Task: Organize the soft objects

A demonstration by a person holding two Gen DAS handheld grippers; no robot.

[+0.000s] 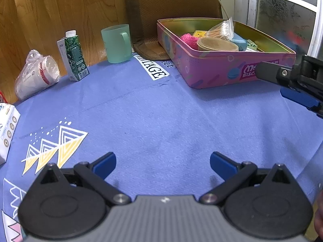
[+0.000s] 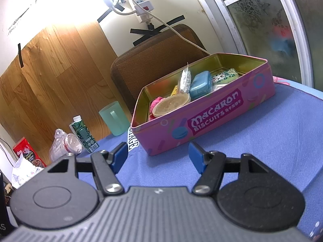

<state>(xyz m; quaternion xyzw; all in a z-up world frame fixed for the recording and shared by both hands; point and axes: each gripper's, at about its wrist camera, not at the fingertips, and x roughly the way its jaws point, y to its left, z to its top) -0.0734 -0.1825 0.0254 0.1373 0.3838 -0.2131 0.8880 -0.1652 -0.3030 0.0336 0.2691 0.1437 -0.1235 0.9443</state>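
Both claws, left gripper (image 1: 163, 162) and right gripper (image 2: 157, 154), gape empty near the pink tin (image 1: 212, 68).

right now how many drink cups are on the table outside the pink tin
2: a green mug standing upright by the brown mat, and a bagged paper cup lying on its side left of the carton. More may be hidden beyond the table's left edge.

Behind your table, wood-grain wall panelling (image 2: 60, 64), a brown woven chair back (image 2: 157, 60), a white-framed frosted floral window (image 2: 260, 20) to your right, a taped-up power strip (image 2: 141, 2) in bright glare
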